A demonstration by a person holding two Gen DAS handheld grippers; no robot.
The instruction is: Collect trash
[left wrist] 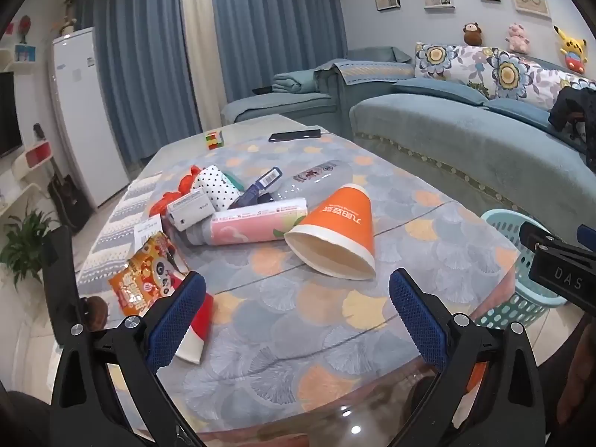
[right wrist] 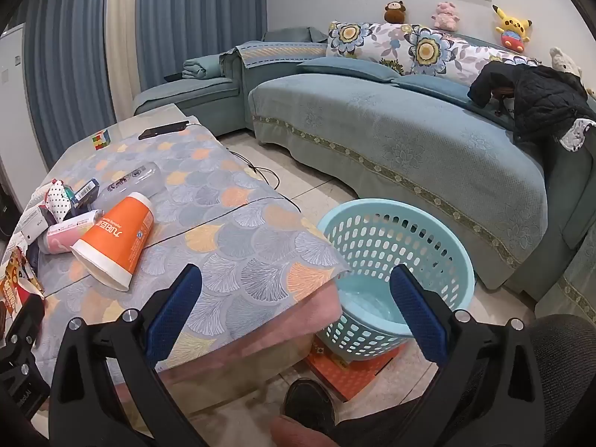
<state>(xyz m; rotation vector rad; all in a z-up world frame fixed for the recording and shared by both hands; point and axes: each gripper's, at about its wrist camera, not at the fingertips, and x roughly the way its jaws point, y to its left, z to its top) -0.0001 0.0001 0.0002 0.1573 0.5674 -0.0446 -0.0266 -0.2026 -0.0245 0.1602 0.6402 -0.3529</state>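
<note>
Trash sits heaped on the far-left part of the table (left wrist: 327, 320), none of it collected yet. Left gripper (left wrist: 296, 311): jaws spread as wide as they go, nothing between them, hovering over bare cloth short of the pile. Right gripper (right wrist: 296, 307): likewise fully spread and empty, aimed over the table corner toward the basket (right wrist: 439, 231).

Nearest item to the left gripper is the orange paper cup (left wrist: 335, 232), lying on its side with its mouth toward the camera; likely first pick, since the rim offers a thin wall to pinch. Just behind it: pink roll (left wrist: 257, 223), clear bottle (left wrist: 316, 178), white box (left wrist: 188, 210), polka-dot pouch (left wrist: 216, 186). Snack bag (left wrist: 145, 275) lies at the left edge, near the left finger.

Basket stands on the floor just beside the table's right corner, mouth open, apparently empty, presumably placed for short drops. Open cloth between grippers and pile gives clear approach. Phone (left wrist: 295, 135) and cube puzzle (left wrist: 214, 140) lie well apart at the far end; probably not trash.
</note>
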